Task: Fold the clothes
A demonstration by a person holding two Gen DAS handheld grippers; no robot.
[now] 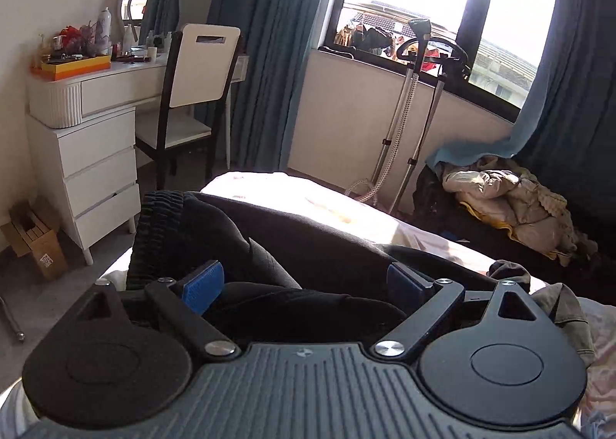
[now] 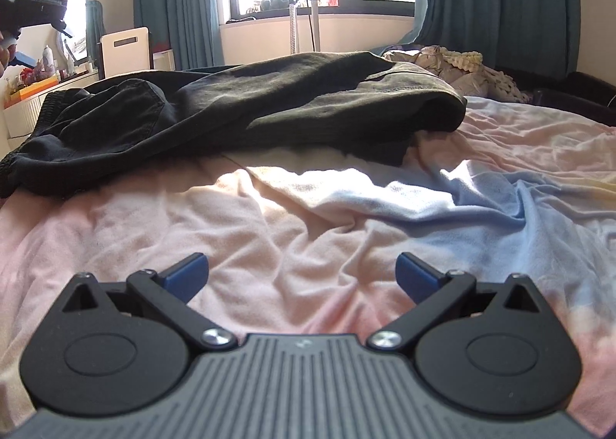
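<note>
Left tongs (image 1: 304, 281) gape right over trousers (image 1: 269, 246); right tongs (image 2: 302, 271) gape too, trousers well ahead, lying crosswise.

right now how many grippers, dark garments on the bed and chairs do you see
grippers: 2, left gripper and right gripper, both open
dark garments: 1, black trousers on the bed
chairs: 1, white chair
total: 4
</note>
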